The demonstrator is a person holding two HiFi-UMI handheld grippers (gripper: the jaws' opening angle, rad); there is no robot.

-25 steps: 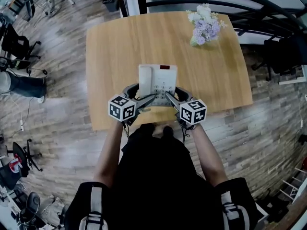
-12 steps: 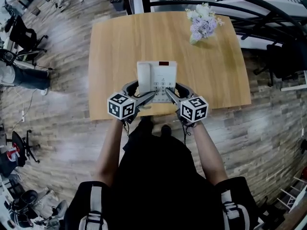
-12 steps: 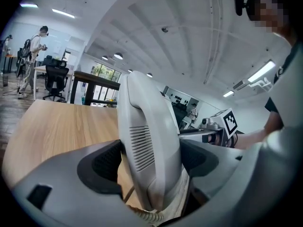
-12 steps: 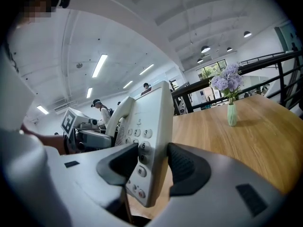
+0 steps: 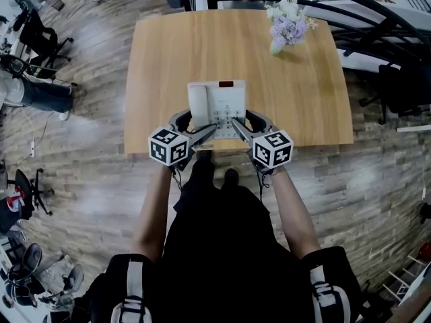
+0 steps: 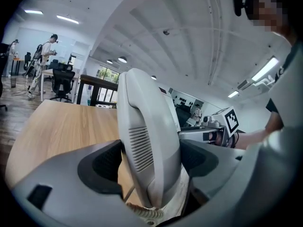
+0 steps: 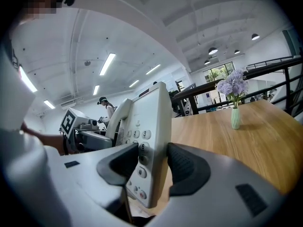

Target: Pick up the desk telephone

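Observation:
The desk telephone [image 5: 217, 101] is a pale grey set with its handset on the left and a keypad on the right. It is held off the wooden table [image 5: 168, 52], over the near edge. My left gripper [image 5: 199, 125] is shut on the handset side [image 6: 147, 145], with the handset wedged between its pads [image 6: 106, 162]. My right gripper [image 5: 241, 123] is shut on the keypad side [image 7: 147, 141], one pad over the keys and the other behind the casing. Its jaws have just closed a little further on the phone. The coiled cord [image 6: 142, 212] hangs under the handset.
A vase of lilac flowers [image 5: 288, 24] stands at the table's far right corner and also shows in the right gripper view as a vase [image 7: 235, 98]. Office chairs [image 5: 34, 39] and a person stand on the wood floor at the left. A dark railing [image 5: 377, 19] runs at the right.
Both grippers and the phone have risen and come back toward the table's near edge. The grip on both sides looks the same.

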